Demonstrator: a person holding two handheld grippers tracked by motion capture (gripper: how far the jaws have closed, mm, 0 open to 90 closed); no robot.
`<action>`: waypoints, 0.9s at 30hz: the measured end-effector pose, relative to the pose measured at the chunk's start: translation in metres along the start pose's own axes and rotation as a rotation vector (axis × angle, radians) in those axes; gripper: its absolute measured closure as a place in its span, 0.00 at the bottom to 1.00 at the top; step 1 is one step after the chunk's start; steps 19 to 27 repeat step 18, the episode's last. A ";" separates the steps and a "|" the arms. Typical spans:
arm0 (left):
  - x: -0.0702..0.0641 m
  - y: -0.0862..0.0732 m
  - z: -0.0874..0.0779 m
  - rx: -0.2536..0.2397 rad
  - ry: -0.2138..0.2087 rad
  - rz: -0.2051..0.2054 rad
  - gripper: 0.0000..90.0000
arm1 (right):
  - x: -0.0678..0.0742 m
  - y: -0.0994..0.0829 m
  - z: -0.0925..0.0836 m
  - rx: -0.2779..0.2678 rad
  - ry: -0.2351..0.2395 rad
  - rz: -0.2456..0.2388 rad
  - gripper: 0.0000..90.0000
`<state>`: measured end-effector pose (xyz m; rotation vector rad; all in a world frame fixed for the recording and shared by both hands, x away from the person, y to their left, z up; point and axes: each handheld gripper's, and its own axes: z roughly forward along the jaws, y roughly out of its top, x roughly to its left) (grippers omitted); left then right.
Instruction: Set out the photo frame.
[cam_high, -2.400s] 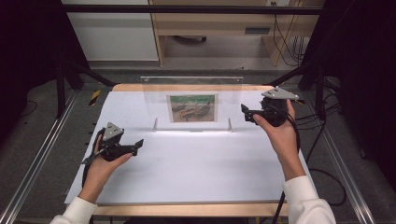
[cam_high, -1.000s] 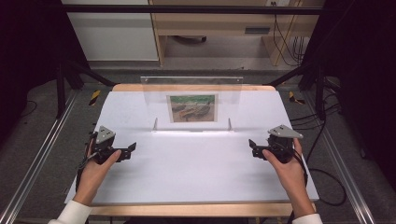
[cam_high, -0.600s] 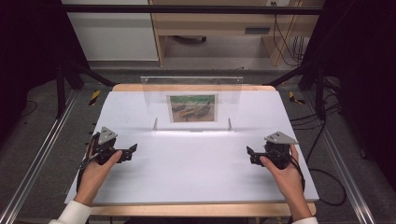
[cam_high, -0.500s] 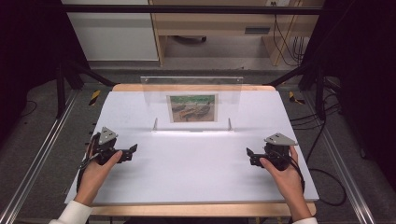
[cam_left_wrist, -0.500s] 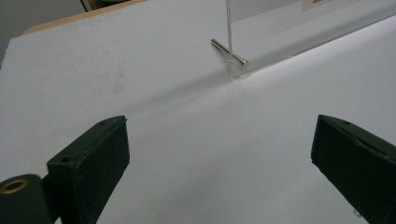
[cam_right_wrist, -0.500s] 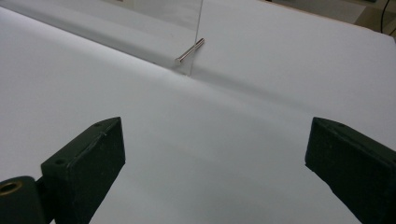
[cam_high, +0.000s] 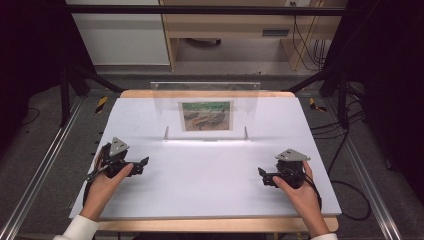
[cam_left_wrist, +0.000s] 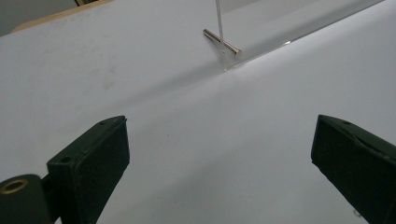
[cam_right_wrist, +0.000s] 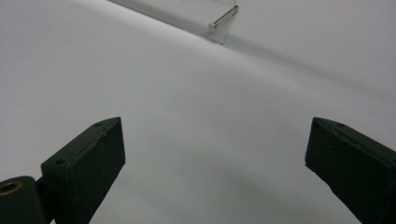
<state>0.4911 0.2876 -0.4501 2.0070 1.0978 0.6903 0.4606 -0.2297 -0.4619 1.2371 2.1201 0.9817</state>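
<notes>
A clear acrylic stand (cam_high: 205, 107) holding a small landscape picture (cam_high: 206, 115) is upright at the back middle of the white table (cam_high: 210, 170). My left gripper (cam_high: 142, 163) rests near the table's left side, jaws wide open with nothing between them. My right gripper (cam_high: 261, 175) sits near the right side, also open and empty. In the left gripper view my left gripper (cam_left_wrist: 219, 154) faces the stand's metal foot pin (cam_left_wrist: 222, 41). In the right gripper view my right gripper (cam_right_wrist: 215, 154) faces the other foot pin (cam_right_wrist: 223, 17).
Metal rails (cam_high: 40, 170) run along both sides of the table. Cables (cam_high: 345, 145) lie on the floor at the right. A wooden edge (cam_high: 210, 224) borders the table's front. Cabinets (cam_high: 120, 35) stand behind.
My right gripper has come down from the back right corner to the front right of the table. My left gripper shifted slightly left and toward the person. Both have held still for the last half second.
</notes>
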 end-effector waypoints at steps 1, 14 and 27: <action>0.000 -0.001 0.000 0.003 0.000 0.002 0.05 | 0.001 -0.001 0.001 0.010 0.003 0.002 0.06; 0.005 -0.008 0.001 0.039 0.003 0.009 0.05 | 0.005 -0.011 0.004 0.089 0.027 -0.001 0.07; 0.002 -0.009 0.003 0.047 -0.003 0.016 0.05 | 0.005 -0.012 0.004 0.086 0.027 0.000 0.06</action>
